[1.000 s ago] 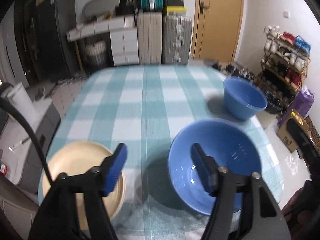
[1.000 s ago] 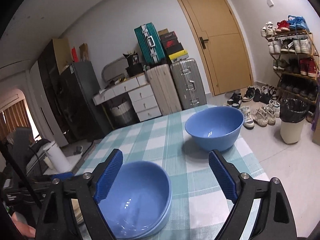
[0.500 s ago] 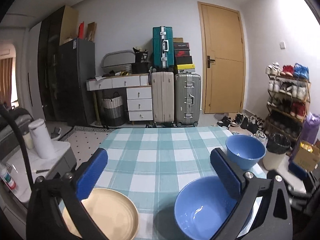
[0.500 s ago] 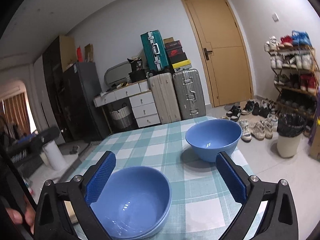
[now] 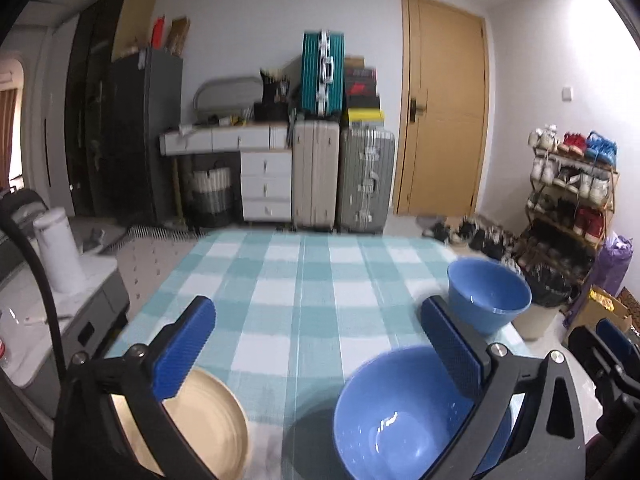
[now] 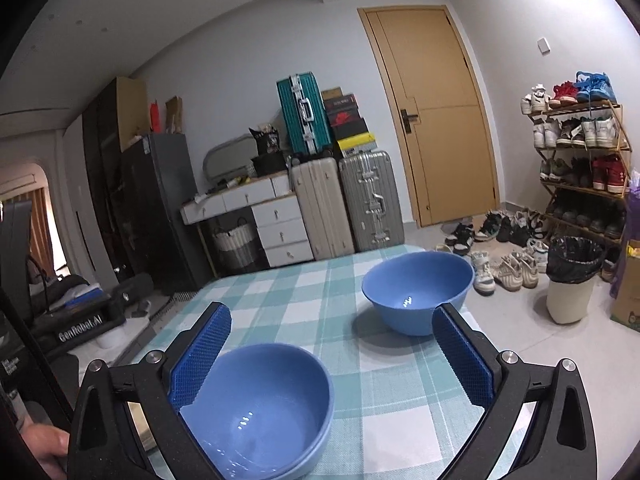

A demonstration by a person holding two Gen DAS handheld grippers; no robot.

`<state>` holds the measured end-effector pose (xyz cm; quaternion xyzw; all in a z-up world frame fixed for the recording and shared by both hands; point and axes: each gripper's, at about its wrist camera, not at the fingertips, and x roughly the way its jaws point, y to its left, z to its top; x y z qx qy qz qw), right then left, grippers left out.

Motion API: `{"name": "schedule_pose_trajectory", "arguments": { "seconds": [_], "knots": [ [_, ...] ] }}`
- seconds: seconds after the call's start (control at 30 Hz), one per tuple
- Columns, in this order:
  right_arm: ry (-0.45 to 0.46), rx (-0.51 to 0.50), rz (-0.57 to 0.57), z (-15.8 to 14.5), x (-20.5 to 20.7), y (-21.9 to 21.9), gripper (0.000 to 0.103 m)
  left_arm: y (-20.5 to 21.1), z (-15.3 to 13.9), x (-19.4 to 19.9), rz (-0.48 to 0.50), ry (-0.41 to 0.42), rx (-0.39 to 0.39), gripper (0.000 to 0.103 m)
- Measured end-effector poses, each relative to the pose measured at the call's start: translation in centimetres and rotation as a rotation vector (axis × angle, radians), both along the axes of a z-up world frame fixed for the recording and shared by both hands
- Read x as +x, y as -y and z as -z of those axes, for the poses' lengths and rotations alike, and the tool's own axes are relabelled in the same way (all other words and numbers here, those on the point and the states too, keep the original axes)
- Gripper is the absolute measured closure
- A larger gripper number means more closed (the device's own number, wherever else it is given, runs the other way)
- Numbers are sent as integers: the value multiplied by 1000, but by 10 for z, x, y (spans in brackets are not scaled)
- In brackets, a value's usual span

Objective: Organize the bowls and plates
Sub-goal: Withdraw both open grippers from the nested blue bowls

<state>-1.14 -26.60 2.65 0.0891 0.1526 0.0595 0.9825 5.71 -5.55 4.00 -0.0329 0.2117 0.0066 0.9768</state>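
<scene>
Bowl point(image 6: 260, 408) below open right tongs point(image 6: 332, 356)

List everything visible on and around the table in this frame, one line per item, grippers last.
Near bowl: 1, blue, near edge of the table, empty.
Far bowl: 1, blue, far right part of the table, empty.
Plate: 1, cream, near left corner.
Tablecloth: 1, teal and white check, covers the table.
Suitcases: 3, beige and silver upright on the floor, teal on top, against the back wall.
Drawer unit: 1, white, left of the suitcases.
Door: 1, tan, shut.
Shoe rack: 1, right wall, full of shoes.
Waste bin: 1, white with black liner, right of the table.
Left gripper: black with blue pads, open, holding nothing.
Right gripper: same, open, holding nothing.
</scene>
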Motion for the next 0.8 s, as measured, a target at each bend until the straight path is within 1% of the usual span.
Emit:
{"name": "schedule_pose_trajectory", "arguments": {
  "seconds": [0.07, 0.17, 0.27, 0.47, 0.6, 0.67, 0.73, 0.8],
  "knots": [
    [-10, -4, -1, 1, 1, 0, 1, -1, 3, 4, 3, -30, -22, 0],
    [-15, -12, 2, 2, 4, -1, 1, -4, 2, 0, 10, -23, -49, 0],
    [-35, -27, -4, 5, 7, -2, 1, -3, 2, -2, -15, -9, -34, 0],
    [-47, -36, -10, 8, 12, -4, 1, 2, 10, 3, -1, -56, -26, 0],
    [-50, -38, -19, 11, 14, -5, 1, 3, 10, 3, -4, -56, -23, 0],
    [-70, -37, -17, 13, 17, -5, 1, 4, 11, 2, -18, -56, -10, 0],
    [-102, -35, -21, 15, 22, -3, 1, 6, 11, 3, -14, -64, -7, 0],
    [-113, -22, -17, 17, 23, 0, 1, 9, 5, 4, -1, -78, 11, 0]
  ]
}}
